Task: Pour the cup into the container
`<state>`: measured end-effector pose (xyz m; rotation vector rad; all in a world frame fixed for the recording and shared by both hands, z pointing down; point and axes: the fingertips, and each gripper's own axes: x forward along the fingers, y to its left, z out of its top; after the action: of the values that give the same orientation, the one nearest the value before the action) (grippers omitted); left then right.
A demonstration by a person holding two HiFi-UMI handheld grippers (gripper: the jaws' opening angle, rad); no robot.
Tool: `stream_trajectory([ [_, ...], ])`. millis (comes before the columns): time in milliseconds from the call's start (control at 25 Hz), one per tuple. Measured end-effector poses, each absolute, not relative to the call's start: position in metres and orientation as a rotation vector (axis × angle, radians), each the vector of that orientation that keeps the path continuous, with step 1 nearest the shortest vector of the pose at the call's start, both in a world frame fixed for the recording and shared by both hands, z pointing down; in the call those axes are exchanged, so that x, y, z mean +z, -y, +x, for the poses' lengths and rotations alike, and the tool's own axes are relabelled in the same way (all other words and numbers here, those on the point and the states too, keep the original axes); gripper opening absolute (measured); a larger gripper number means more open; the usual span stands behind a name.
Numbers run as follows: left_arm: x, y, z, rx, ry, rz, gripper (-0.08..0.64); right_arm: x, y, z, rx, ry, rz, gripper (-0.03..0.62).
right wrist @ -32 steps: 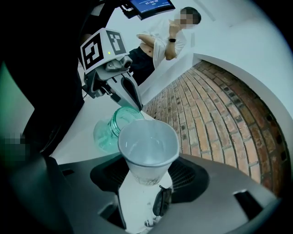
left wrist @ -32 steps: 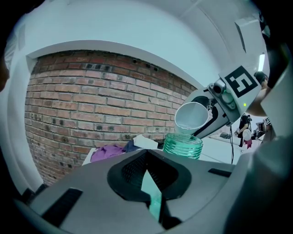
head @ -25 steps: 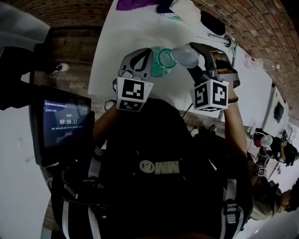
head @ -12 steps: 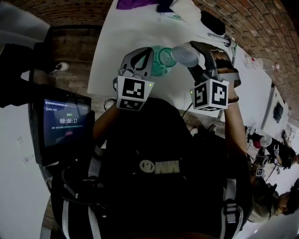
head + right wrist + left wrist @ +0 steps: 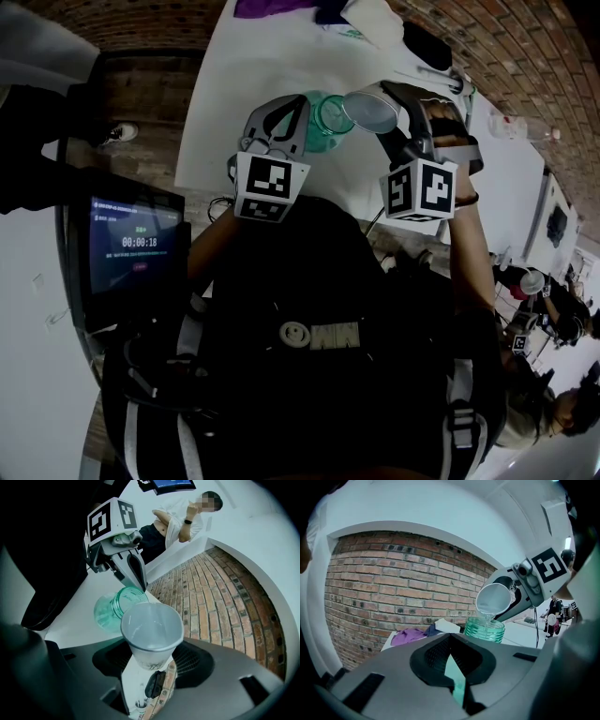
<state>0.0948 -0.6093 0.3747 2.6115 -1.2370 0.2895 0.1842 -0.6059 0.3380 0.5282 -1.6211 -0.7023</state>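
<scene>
Pouring observed: the right gripper (image 5: 150,657) has its jaws clamped on a white cup (image 5: 151,630), tilted over the green container (image 5: 112,610), with a thin stream falling in. The left gripper (image 5: 455,679) has its jaws pinched on the container's wall. Both are over the middle of the white counter (image 5: 262,56). A purple cloth (image 5: 267,7) lies at its far edge, and brick floor (image 5: 141,94) borders its left edge.

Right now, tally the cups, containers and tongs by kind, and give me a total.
cup: 1
container: 1
tongs: 2, the left tongs and the right tongs
Total: 4
</scene>
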Motion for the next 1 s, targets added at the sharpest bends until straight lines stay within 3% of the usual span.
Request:
stream_trajectory([
  [1000, 0.371, 0.6091, 0.1016, 0.279, 1.216, 2.612, -0.003, 0.3353, 0.6087, 0.1842, -0.789, 1.541, 0.471, 0.27],
])
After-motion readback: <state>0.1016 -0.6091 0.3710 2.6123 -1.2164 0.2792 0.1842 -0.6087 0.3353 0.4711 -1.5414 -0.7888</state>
